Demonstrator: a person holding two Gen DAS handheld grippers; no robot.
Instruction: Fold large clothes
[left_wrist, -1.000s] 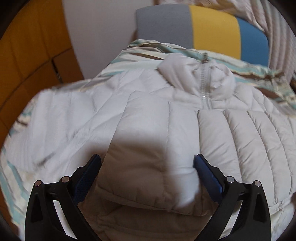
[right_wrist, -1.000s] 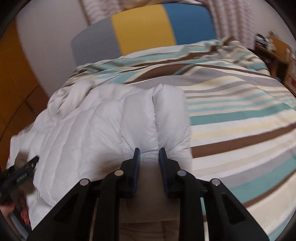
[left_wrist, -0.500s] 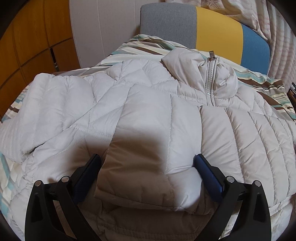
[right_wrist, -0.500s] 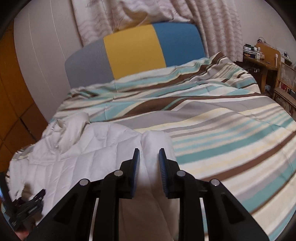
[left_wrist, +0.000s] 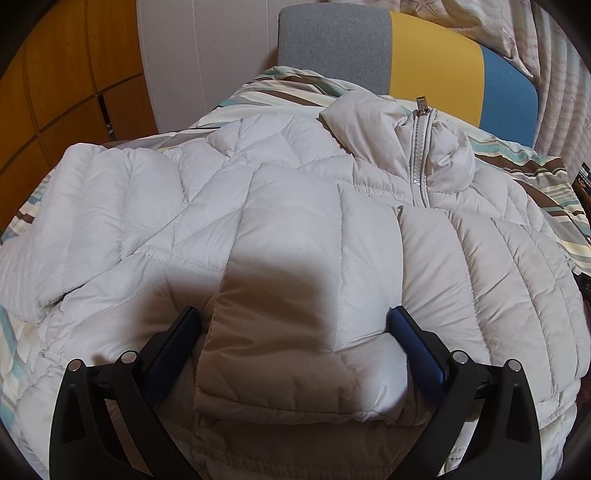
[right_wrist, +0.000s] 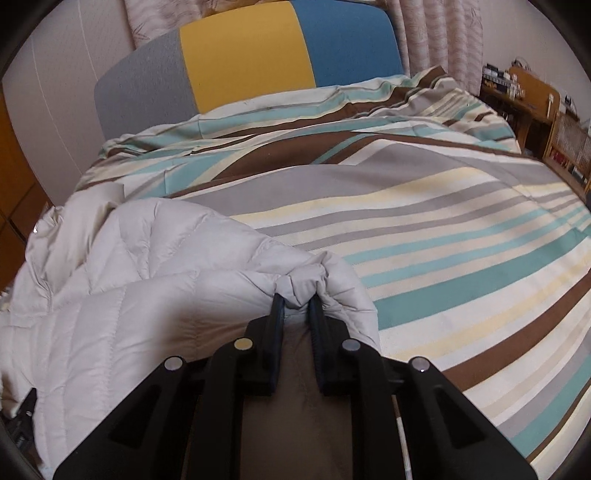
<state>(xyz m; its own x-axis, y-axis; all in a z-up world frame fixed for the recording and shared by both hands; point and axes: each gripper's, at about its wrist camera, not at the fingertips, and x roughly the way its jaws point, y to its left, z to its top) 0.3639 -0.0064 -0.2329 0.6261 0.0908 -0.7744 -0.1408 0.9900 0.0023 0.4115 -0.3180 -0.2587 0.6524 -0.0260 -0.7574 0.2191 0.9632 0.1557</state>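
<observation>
We see a bed (right_wrist: 424, 206) covered with a striped duvet (right_wrist: 443, 258) in teal, brown, grey and cream bands, its grey, yellow and blue headboard (right_wrist: 247, 59) at the far end. On the duvet lies a white quilted puffer jacket (left_wrist: 295, 229), zipped at the collar, spread near the bed's left side.

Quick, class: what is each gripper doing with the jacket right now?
Left gripper: open, jaws wide on either side of a folded sleeve, not pinching it.
Right gripper: shut on a bunched fold of the white puffer jacket.
</observation>
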